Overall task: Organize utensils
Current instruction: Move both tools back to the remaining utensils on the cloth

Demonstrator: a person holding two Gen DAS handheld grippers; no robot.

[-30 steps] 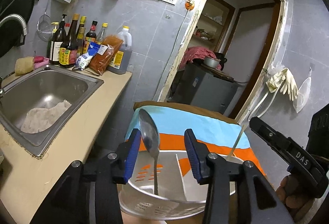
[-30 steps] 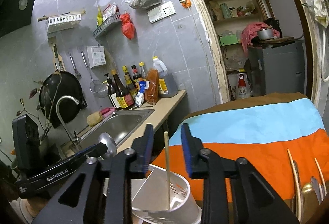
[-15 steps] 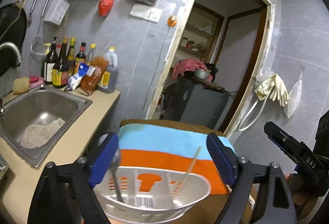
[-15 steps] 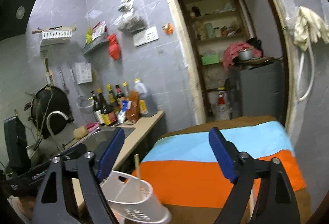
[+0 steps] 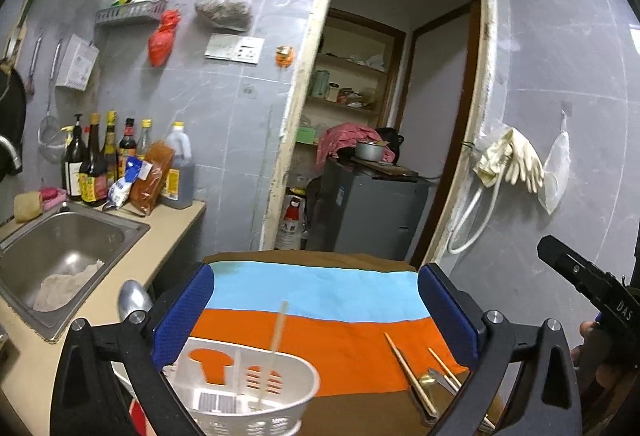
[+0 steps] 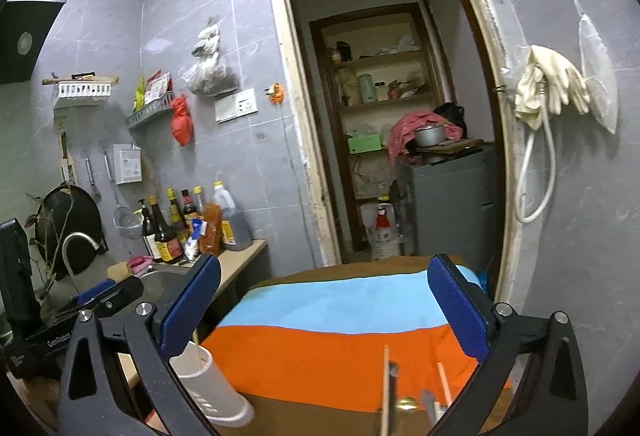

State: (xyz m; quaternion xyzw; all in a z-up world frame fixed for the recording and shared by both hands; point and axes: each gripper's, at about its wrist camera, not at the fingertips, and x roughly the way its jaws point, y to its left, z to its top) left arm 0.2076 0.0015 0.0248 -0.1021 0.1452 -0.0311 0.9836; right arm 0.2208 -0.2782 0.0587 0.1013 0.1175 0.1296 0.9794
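A white plastic utensil caddy [image 5: 248,392] stands at the near left of the striped cloth table [image 5: 320,288]. A wooden chopstick [image 5: 276,344] leans up out of it, and a metal spoon [image 5: 134,300] sticks up at its left side. My left gripper [image 5: 316,312] is open and empty above the caddy. My right gripper [image 6: 324,304] is open and empty; the caddy [image 6: 208,388] sits at its lower left. Loose chopsticks and metal utensils [image 5: 432,384] lie on the cloth at the near right, and they also show in the right wrist view [image 6: 404,396].
A steel sink [image 5: 60,256] with a rag is set in the counter on the left. Sauce bottles [image 5: 120,164] stand at the wall behind it. An open doorway [image 6: 400,136] with a grey cabinet lies behind the table. Rubber gloves [image 6: 552,88] hang on the right wall.
Both grippers opened wide, letting the spoon and the chopstick go into the caddy. Both then pulled back and up from the caddy.
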